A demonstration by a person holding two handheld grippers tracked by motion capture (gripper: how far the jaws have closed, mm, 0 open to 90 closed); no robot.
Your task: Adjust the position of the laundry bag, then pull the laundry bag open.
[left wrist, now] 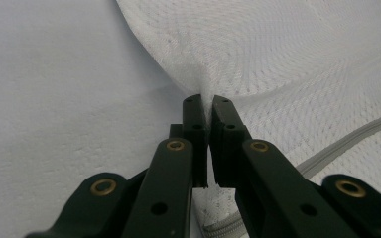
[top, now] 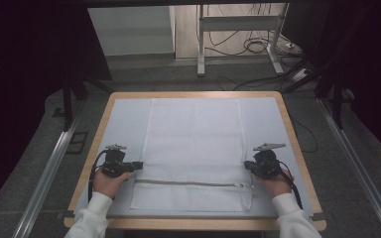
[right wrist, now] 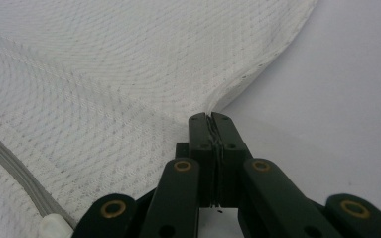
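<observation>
A white mesh laundry bag (top: 194, 148) lies flat on the bench (top: 287, 134), its long axis running from six o'clock toward twelve, and it covers the middle of the pale mat (top: 124, 124) that lines the bench top. A grey zipper (top: 193, 183) crosses the bag near its six o'clock end, with the white pull (top: 236, 185) at the three o'clock end of the track.

The left claw (top: 138, 165) sits at the bag's nine o'clock edge, just above the zipper line, held in the person's left hand (top: 110, 182). In the left gripper view (left wrist: 206, 106) its jaws are closed on the mesh edge — a pinched fold of fabric rises between the tips, and the cloth puckers out from that spot toward twelve and two o'clock, while the zipper (left wrist: 347, 141) runs off at four o'clock.

The right claw (top: 248, 164) mirrors it at the bag's three o'clock edge, held in the right hand (top: 278, 183). In the right gripper view (right wrist: 211, 119) the jaws are clamped on the hemmed edge of the bag (right wrist: 129, 74) — a thin line of fabric shows between the pads. The zipper (right wrist: 10, 166) and its white end piece (right wrist: 54, 227) lie at about eight o'clock.

Both sleeves (top: 92, 218) enter from six o'clock.
</observation>
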